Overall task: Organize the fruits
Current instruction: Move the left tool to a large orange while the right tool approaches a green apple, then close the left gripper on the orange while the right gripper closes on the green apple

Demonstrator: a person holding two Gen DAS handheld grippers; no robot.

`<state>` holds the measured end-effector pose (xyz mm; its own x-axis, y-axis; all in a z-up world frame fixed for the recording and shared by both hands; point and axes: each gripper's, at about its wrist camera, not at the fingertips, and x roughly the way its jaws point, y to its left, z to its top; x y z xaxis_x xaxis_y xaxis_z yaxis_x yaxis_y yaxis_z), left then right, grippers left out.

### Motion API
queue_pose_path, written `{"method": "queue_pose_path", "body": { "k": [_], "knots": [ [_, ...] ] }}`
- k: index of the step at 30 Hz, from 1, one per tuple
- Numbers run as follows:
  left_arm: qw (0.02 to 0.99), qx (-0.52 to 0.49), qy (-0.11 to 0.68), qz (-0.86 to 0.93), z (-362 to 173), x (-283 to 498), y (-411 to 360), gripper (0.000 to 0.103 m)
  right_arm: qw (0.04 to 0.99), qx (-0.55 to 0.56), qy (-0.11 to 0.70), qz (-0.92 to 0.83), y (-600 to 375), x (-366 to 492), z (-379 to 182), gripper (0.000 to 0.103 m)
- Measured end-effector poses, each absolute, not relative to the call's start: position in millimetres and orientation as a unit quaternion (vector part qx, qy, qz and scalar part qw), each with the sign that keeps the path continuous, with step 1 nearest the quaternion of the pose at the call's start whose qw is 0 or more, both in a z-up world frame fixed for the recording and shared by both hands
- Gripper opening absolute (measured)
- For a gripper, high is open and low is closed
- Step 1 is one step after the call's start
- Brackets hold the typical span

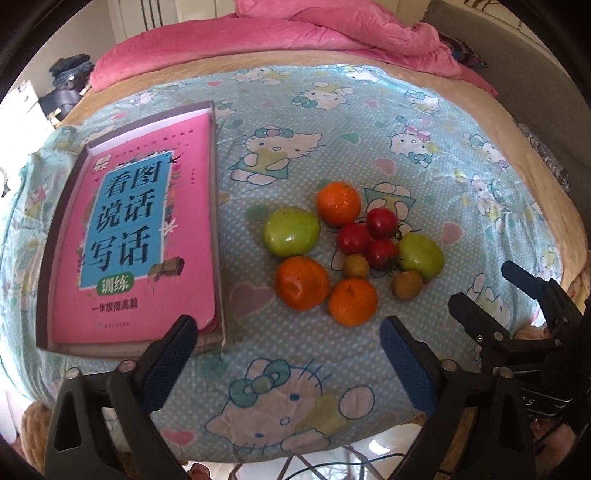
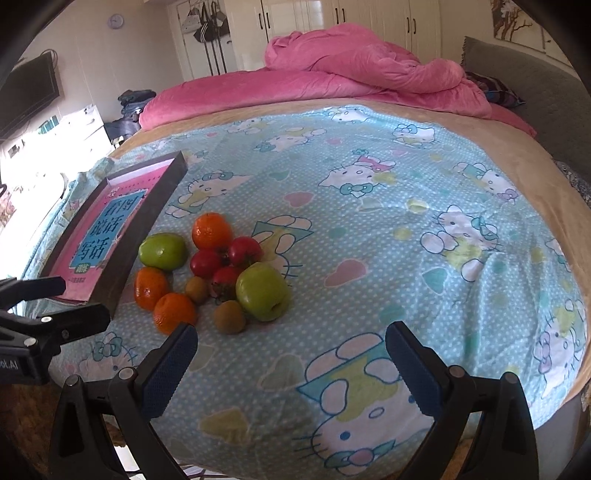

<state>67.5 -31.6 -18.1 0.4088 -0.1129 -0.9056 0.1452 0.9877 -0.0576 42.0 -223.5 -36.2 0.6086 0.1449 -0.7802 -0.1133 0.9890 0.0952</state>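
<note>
Left wrist view: left gripper (image 1: 288, 334), black w/ blue pads, jaws wide apart, nothing btwn them, hovering over the light-blue cat-print sheet (image 1: 369, 122) near its front edge. Fruit cluster sits mid-sheet just ahead: three round oranges (image 1: 338, 203), two green apples (image 1: 291, 231), three small red tomatoes (image 1: 354, 238), two small brown kiwis (image 1: 407, 283), most touching or nearly so. Left of the pile, a shallow dark-rimmed cardboard box (image 1: 43, 295) holding a pink book w/ blue title panel (image 1: 136, 236); its right wall runs near the closest apple and orange, narrow strip of sheet btwn. Right gripper (image 1: 517, 295) shows at right edge, fingers apart, empty. Open sheet beyond and right of pile; rumpled pink quilt (image 1: 332, 33) at far end.

Right wrist view: right gripper (image 2: 291, 341) jaws spread, empty; the nearest orange (image 2: 173, 312) and a kiwi (image 2: 229, 316) lie just beyond its left finger. Wide bare sheet to the right, up to a tan blanket border (image 2: 535, 173). Box at left, w/ left gripper (image 2: 55, 299) just in front.
</note>
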Motion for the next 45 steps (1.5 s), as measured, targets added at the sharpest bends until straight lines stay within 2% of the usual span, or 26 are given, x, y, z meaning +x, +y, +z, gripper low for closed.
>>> {"method": "queue_pose_path", "body": {
  "k": [3,5,7,9,11,17,23,31,39,43,45],
  "knots": [
    [0.824,0.01,0.559,-0.089,-25.2,77.7,-31.3,0.087,0.898,0.007,0.435,0.073,-222.9,48.9,-38.4,0.102],
    [0.818,0.007,0.567,-0.094,-30.1,81.7,-30.9,0.069,0.898,0.006,0.433,0.072,-223.8,51.8,-39.2,0.102],
    [0.811,0.003,0.577,-0.099,-35.9,86.2,-31.3,0.064,0.899,0.012,0.432,0.074,-226.6,54.4,-39.6,0.102],
    [0.807,0.0,0.581,-0.101,-40.0,89.7,-32.0,0.064,0.899,0.018,0.432,0.074,-229.4,55.7,-40.4,0.102],
    [0.804,0.0,0.585,-0.106,-42.5,93.3,-33.4,0.054,0.898,0.021,0.434,0.073,-232.1,57.8,-41.5,0.102],
    [0.788,-0.02,0.603,-0.121,-52.3,106.9,-36.9,0.037,0.895,0.033,0.438,0.076,-235.7,65.9,-45.2,0.102],
    [0.784,-0.025,0.609,-0.114,-57.0,116.0,-36.4,0.037,0.89,0.032,0.446,0.088,-234.8,75.1,-53.0,0.102],
    [0.78,-0.022,0.616,-0.106,-62.7,128.6,-40.1,0.038,0.876,0.038,0.463,0.131,-226.5,91.0,-64.7,0.074],
    [0.774,-0.02,0.626,-0.096,-72.8,138.4,-44.0,0.042,0.863,0.055,0.473,0.169,-221.2,103.7,-74.0,0.058],
    [0.78,-0.011,0.62,-0.086,-74.7,138.9,-50.0,0.042,0.855,0.091,0.473,0.192,-225.2,104.6,-77.9,0.043],
    [0.783,-0.005,0.616,-0.084,-75.3,138.0,-53.2,0.042,0.854,0.099,0.471,0.198,-227.5,101.3,-77.9,0.043]
  ]
}}
